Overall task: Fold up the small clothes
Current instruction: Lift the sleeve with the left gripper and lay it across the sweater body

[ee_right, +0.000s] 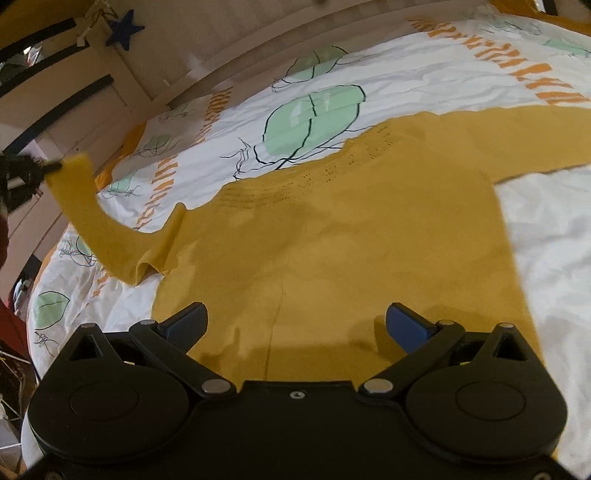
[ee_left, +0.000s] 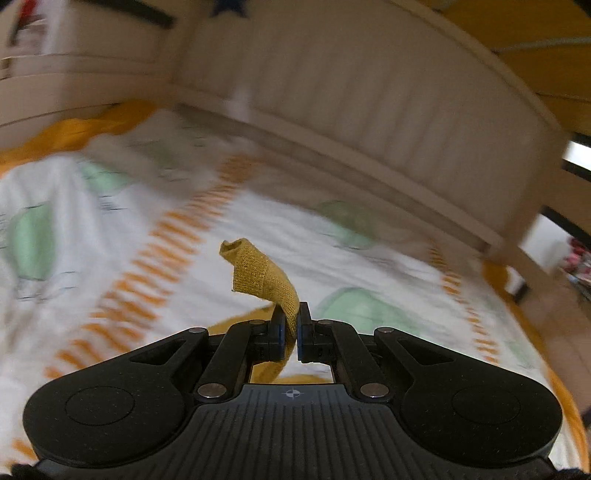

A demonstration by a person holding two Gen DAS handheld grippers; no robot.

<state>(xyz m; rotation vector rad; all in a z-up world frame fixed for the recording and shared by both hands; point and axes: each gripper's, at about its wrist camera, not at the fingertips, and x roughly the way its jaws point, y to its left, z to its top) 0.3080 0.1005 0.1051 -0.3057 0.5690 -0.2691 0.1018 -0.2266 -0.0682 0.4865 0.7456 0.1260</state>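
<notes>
The mustard sweater [ee_right: 332, 236] lies spread flat on the leaf-print duvet [ee_right: 443, 74], barely folded. The left gripper [ee_left: 290, 328] is clamped on one sleeve cuff [ee_left: 258, 273], lifting it; the right gripper [ee_right: 295, 325] hovers wide apart over the hem. Everything else remains.

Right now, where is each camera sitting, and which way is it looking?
Left wrist: sits behind the left gripper, facing the bed's headboard; jaws pinch the mustard sweater's sleeve.
Right wrist: sits behind the open right gripper, looking down over the sweater's body.
Shared: the sleeve, the leaf-print duvet, the blue star.
</notes>
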